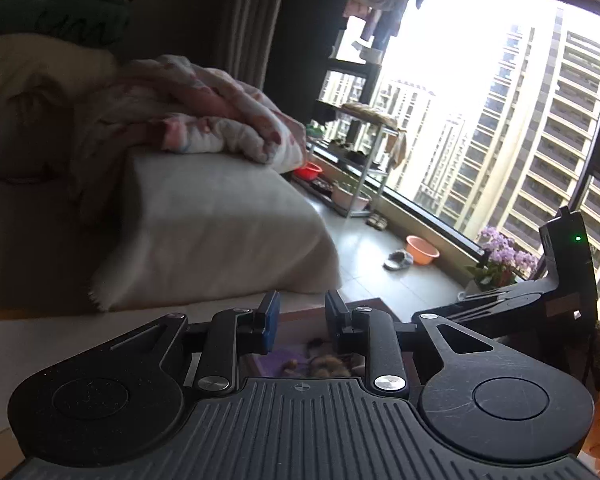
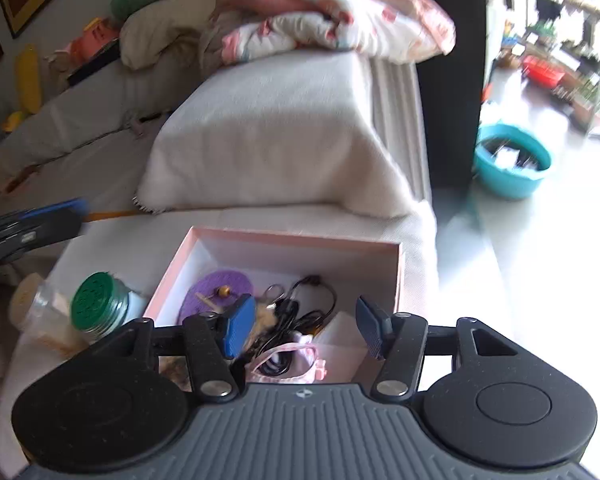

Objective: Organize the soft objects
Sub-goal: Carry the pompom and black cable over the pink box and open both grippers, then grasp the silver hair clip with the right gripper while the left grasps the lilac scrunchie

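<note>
A pink box (image 2: 296,238) sits on the pale sofa seat. It holds a purple felt disc (image 2: 220,284), a tangled black cable (image 2: 300,312), a pink fabric pouch (image 2: 296,364) and a tuft of brown fur (image 2: 266,314). My right gripper (image 2: 306,330) hovers over the box's near end, open, with the cable and pouch lying below its fingers and nothing pressed. My left gripper (image 1: 303,314) is just left of the box and slightly open, with nothing between its pads. The box interior (image 1: 296,360) shows beneath it. A blue pad (image 2: 66,206) of the left gripper shows at the left edge.
A green-lidded jar (image 2: 96,304) and a clear jar (image 2: 40,316) stand left of the box. Behind it lies a white cushion (image 2: 276,136), topped by a floral quilt (image 2: 340,12). On the floor to the right are a teal basin (image 2: 508,160) and an orange basin (image 1: 422,250).
</note>
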The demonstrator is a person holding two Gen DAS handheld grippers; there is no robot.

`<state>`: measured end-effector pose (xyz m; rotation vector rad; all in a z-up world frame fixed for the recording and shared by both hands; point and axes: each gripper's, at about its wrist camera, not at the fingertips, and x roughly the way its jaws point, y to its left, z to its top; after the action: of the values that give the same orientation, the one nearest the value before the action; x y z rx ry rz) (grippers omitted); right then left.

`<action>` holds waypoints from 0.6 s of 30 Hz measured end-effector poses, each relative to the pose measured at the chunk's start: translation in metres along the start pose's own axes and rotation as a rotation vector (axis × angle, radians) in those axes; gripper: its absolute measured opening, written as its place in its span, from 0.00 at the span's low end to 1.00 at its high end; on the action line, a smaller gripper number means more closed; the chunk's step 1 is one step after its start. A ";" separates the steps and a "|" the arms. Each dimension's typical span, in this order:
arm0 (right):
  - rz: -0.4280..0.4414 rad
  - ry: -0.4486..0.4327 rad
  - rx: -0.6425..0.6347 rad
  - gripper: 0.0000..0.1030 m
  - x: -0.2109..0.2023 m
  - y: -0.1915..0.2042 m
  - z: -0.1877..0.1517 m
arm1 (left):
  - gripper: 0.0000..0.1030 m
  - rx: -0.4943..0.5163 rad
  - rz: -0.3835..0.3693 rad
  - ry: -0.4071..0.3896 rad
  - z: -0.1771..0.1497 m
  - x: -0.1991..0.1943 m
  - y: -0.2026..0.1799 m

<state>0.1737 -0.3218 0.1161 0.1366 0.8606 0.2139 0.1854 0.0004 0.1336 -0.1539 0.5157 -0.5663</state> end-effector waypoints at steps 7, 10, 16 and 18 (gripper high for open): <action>-0.067 -0.134 -0.147 0.55 -0.022 0.070 -0.012 | 0.27 -0.137 0.218 -0.141 -0.035 -0.105 0.075; -0.040 -0.207 -0.283 0.64 -0.035 0.125 -0.022 | 0.27 -0.221 0.263 -0.143 -0.053 -0.138 0.102; 0.131 -0.084 -0.421 0.57 -0.026 0.216 0.005 | 0.27 -0.329 0.183 -0.055 -0.049 -0.154 0.144; 0.203 0.033 -0.361 0.52 -0.005 0.232 0.029 | 0.27 -0.390 0.123 -0.021 -0.046 -0.145 0.161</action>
<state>0.1617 -0.0988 0.1863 -0.1182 0.8274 0.5589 0.1336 0.2140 0.1103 -0.4948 0.6072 -0.3385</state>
